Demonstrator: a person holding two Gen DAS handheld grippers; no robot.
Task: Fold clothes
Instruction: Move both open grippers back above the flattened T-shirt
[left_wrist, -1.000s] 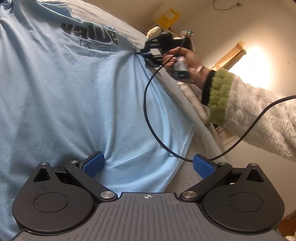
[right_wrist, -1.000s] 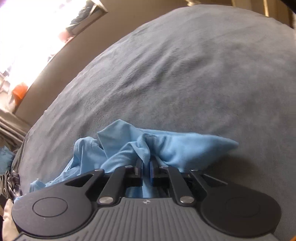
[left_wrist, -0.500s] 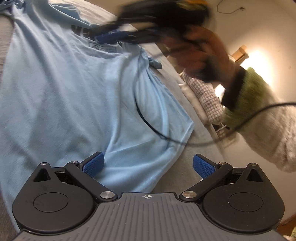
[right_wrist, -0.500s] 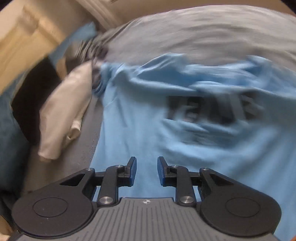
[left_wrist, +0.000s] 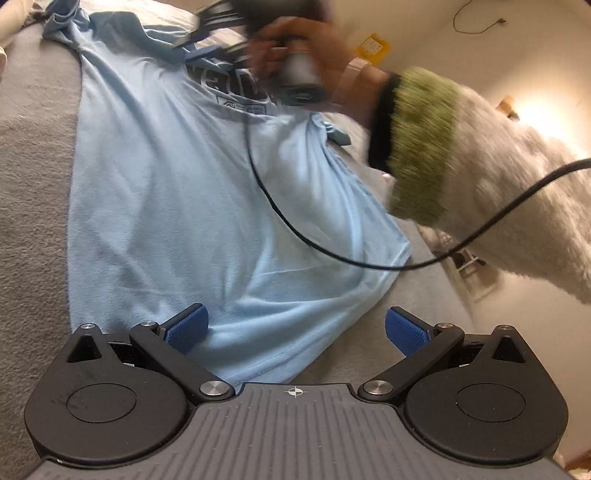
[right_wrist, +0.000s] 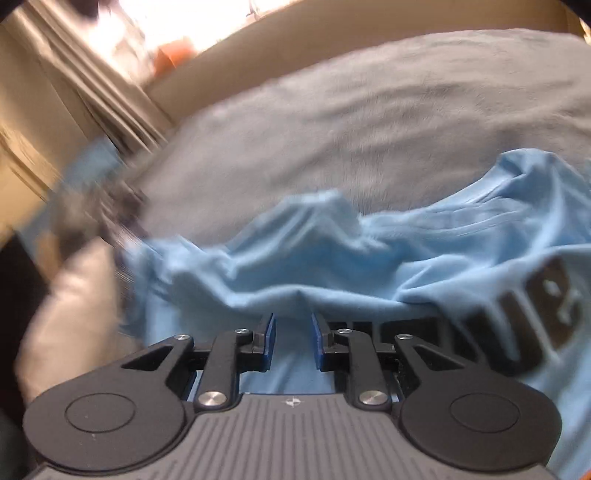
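A: Main thing in both views?

B: Light blue T-shirt (left_wrist: 166, 184), spread front-up across a grey bed (left_wrist: 33, 166). Dark printed lettering (left_wrist: 225, 79) on the chest. Hem towards the left wrist camera, collar end far off at the top.

A: Left hand-held gripper (left_wrist: 294, 328)?

B: Wide open, blue pads well apart, holding nothing. One pad over the shirt's hem area, the other over bare bedcover just beside the hem corner. Cannot tell whether either pad touches the cloth.

A: Right hand-held gripper (right_wrist: 292, 341)?

B: Narrow gap between the pads, jaws closing. Blue cloth visible in the gap, beneath the pads, but not pinched. Raised, rumpled fold of the shirt just ahead of the tips. Large lettering off to the right in that view.

A: Seen from the left camera too?

B: Yes, blurred, at the top of the frame, above the chest print. Gripped by a hand (left_wrist: 295, 44) coming out of a fluffy white sleeve (left_wrist: 498, 177) with a green cuff (left_wrist: 417, 147). Black cable (left_wrist: 295, 229) hanging from it in a loop above the shirt.

A: Anything else nearby?

B: White garment (right_wrist: 70, 306) lying at the left in the right camera's view, just beside the shirt's edge, badly blurred. Pale curtain (right_wrist: 92, 92) behind, with bright light beyond it.
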